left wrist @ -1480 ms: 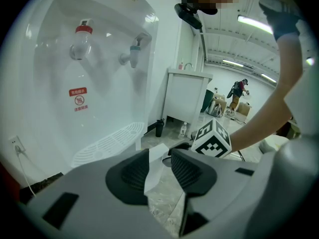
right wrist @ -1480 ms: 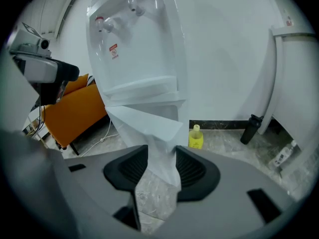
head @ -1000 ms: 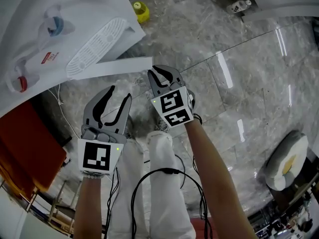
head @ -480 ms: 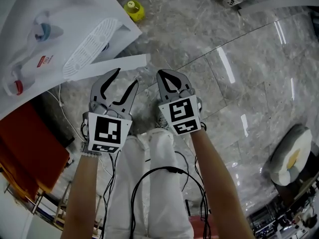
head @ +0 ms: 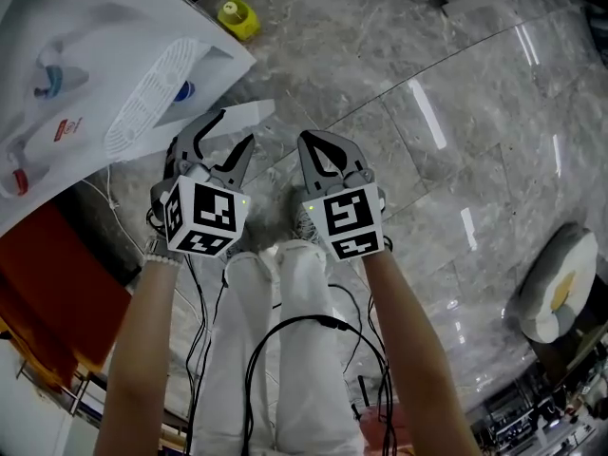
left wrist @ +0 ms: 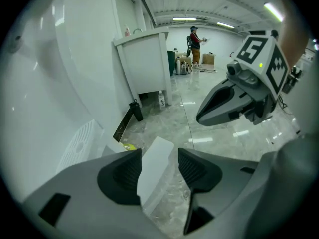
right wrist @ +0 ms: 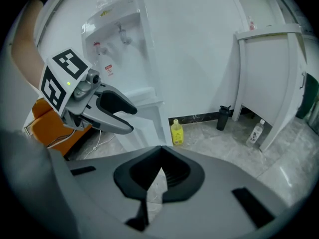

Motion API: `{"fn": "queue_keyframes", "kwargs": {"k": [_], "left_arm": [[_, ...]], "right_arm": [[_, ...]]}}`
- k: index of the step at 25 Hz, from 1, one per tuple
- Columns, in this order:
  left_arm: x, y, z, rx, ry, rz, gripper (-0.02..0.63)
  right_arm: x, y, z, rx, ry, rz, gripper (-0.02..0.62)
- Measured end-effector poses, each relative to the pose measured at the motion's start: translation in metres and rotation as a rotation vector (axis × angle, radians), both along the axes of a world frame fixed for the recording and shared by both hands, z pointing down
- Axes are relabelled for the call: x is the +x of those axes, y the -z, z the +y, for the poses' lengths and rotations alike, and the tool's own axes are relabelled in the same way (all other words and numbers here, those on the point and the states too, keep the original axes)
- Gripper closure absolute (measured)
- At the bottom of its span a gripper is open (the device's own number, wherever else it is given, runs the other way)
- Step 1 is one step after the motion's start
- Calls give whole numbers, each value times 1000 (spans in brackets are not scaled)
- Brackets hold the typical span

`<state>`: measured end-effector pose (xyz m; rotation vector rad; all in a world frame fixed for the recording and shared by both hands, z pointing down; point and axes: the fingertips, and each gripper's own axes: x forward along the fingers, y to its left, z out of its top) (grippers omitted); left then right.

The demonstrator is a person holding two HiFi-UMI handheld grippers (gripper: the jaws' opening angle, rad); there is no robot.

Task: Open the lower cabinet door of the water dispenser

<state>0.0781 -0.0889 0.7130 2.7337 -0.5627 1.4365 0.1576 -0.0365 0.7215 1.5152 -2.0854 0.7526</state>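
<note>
Head view: one water dispenser (head: pixel 123 36), two taps (head: pixel 52 76), one yellow bottle (head: pixel 237 17).

We can't read any txt here: red label (head: pixel 65 127) on water dispenser (head: pixel 95 27) too small, label on clear bottle (right wrist: pixel 255 132) blurred, cubes on left gripper (head: pixel 233 131) & right gripper (head: pixel 306 141) show b/w square codes only, no letters/nos.

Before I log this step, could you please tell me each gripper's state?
Left gripper: open, jaws just opening; white cabinet door edge between them, ungripped.
Right gripper: shut, empty.
</note>
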Motion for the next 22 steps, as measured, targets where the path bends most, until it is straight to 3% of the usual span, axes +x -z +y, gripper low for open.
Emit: {"fn": "queue_keyframes", "kwargs": {"k": [6,14,22], "left_arm": [[6,-13,-4,-5,-17,-43,376],[5,-14,1,-12,41,-11,376],[-2,-14,29,-24,15,-11,376]], "right_arm": [[10,2,3,-3,-17,3,591],[8,9,-2,10,-18,-4,591],[-4,14,-4,12,6,2,591]]}}
